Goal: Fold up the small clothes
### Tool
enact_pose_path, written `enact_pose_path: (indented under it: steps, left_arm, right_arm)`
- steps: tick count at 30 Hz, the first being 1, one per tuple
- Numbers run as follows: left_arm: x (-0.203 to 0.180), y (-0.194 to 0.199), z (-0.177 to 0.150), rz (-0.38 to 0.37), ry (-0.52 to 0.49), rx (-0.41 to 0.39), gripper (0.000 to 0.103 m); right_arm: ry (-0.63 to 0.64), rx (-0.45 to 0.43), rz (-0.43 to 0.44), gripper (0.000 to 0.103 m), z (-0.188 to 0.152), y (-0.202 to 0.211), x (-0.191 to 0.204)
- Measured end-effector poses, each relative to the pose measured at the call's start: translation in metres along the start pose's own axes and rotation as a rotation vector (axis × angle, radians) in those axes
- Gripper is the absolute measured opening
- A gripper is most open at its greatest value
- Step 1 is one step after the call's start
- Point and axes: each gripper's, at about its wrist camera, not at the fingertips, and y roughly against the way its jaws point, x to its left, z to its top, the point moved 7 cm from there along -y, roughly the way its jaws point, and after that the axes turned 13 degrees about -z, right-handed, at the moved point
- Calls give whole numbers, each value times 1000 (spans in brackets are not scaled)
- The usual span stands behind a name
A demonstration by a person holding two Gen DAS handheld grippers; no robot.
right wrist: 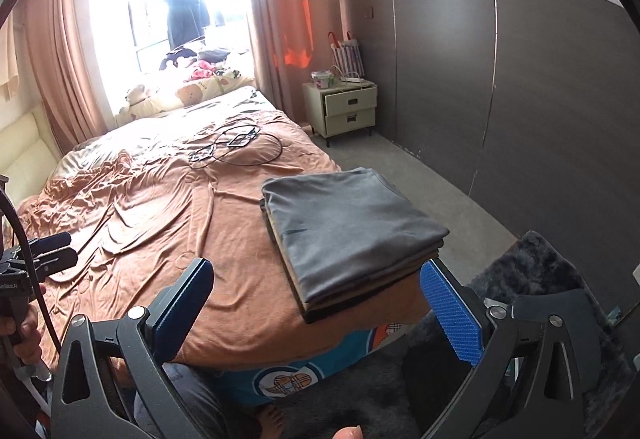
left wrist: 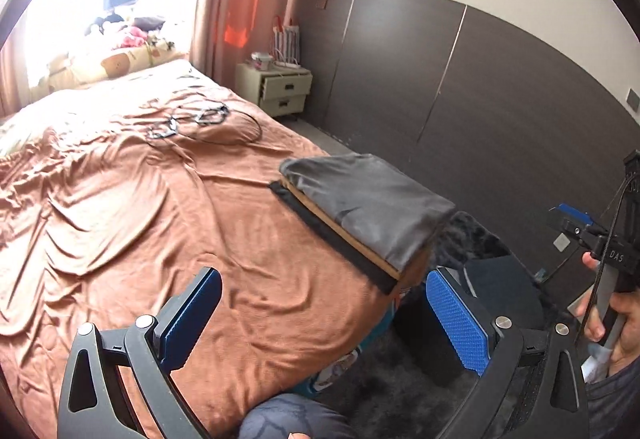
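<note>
Bed: a wide mattress under a rumpled rust-brown cover is filling most of both views, with a blue patterned sheet showing below the near edge.
Wall panels: dark panelling is running along the far side of the room, beyond a strip of grey floor.
Curtains: pinkish drapes are hanging beside a bright window.
Nightstand: a pale two-drawer unit is standing in the corner, its top drawer sitting slightly open.
Folded clothes: a neat stack is lying on the bed's near right corner, a grey garment on top, tan and black layers showing beneath it.
Cables: thin black loops are lying on the cover, well apart from the stack.
Left gripper: its blue-padded jaws are standing spread wide, holding nothing, hanging above the bed edge near the stack.
Right gripper: its jaws are likewise gaping wide and empty, with the stack's near corner lying beyond them, untouched.
Hand: it is gripping the right gripper's handle.
</note>
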Motion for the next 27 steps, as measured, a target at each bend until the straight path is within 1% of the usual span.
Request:
enact_pose_path:
  steps: [3, 5, 10, 20, 25, 27]
  left_arm:
    - [4, 23, -4, -1, -2, -31, 103]
    - [6, 38, -6, 19, -16, -62, 103]
    - [12, 69, -12, 31, -24, -110, 103]
    - [17, 123, -30, 93, -103, -194, 103]
    - [25, 147, -43, 117, -105, -226, 103]
    - [29, 157, -49, 115, -92, -234, 103]
  right_arm:
    - [19, -14, -18, 103, -2, 11, 10]
    - [12, -17, -4, 103, -3, 17, 14]
    - [27, -34, -8, 103, -9, 32, 27]
    - [46, -90, -1, 103, -28, 61, 59]
    - [44, -106, 5, 103, -42, 68, 76]
    - [44, -116, 5, 103, -48, 72, 81]
